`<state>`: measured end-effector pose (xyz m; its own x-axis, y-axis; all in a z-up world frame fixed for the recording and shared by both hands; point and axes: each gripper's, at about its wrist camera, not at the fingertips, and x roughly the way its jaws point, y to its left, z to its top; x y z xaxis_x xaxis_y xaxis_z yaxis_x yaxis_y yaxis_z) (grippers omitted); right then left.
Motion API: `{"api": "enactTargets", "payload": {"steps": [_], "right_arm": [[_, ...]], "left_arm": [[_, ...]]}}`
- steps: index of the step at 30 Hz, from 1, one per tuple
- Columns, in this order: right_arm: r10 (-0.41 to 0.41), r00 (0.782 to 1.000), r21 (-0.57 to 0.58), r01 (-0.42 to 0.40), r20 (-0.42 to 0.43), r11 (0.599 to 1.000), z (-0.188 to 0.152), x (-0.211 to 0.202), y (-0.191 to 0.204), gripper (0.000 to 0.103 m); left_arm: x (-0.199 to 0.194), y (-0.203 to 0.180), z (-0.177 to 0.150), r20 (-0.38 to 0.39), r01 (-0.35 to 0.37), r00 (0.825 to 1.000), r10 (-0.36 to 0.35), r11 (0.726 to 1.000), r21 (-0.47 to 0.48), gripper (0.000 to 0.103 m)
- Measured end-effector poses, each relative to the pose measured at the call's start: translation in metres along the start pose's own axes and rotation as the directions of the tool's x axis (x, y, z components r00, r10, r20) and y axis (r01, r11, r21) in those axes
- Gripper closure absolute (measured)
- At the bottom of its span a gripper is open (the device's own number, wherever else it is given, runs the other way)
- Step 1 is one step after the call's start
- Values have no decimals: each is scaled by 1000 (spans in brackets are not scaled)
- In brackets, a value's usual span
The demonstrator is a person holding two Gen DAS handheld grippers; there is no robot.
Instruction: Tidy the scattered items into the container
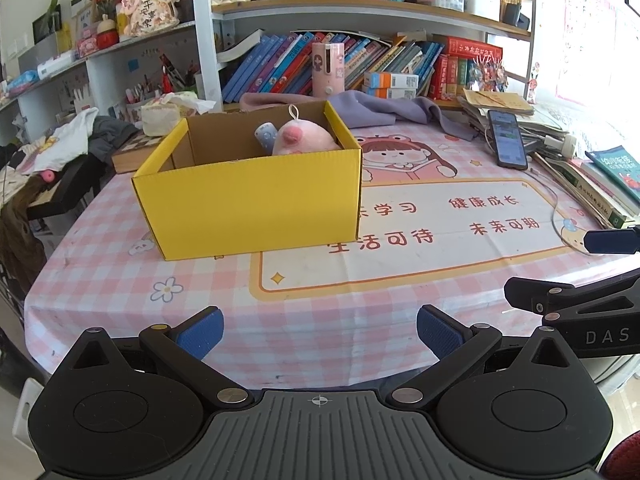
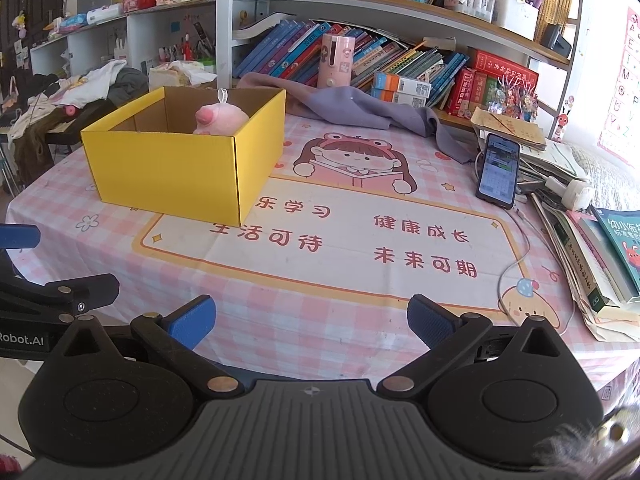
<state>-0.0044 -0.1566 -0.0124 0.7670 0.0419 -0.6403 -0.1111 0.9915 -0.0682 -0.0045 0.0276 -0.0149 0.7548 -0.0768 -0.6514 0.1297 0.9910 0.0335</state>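
Observation:
A yellow cardboard box [image 1: 248, 200] [image 2: 168, 168] stands on the pink checked tablecloth [image 1: 120, 280] [image 2: 320, 332]. Inside it a pink plush toy [image 1: 304, 138] [image 2: 220, 118] leans against the far right corner, with a small blue-and-white item [image 1: 267, 136] beside it. My left gripper [image 1: 320, 332] hovers open over the table's near edge, nothing between its blue pads. My right gripper [image 2: 312, 322] is open too, well short of the box and holding nothing. Each gripper shows at the edge of the other's view.
A phone [image 1: 508, 140] [image 2: 498, 168] with its cable lies at the right, by stacked books [image 2: 600, 256]. A purple cloth [image 1: 384, 110] [image 2: 360, 108] lies behind the box. Bookshelves line the back; clothes pile up at the left [image 1: 68, 140].

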Motion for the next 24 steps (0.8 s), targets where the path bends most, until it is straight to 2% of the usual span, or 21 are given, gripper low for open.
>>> {"api": "enactTargets", "payload": {"steps": [24], "right_arm": [[1,1000,6,-1,-19,1000,-5,8,-3,0]], "left_arm": [[8,2,1,-27,37,999,-38,999,-10,0]]}}
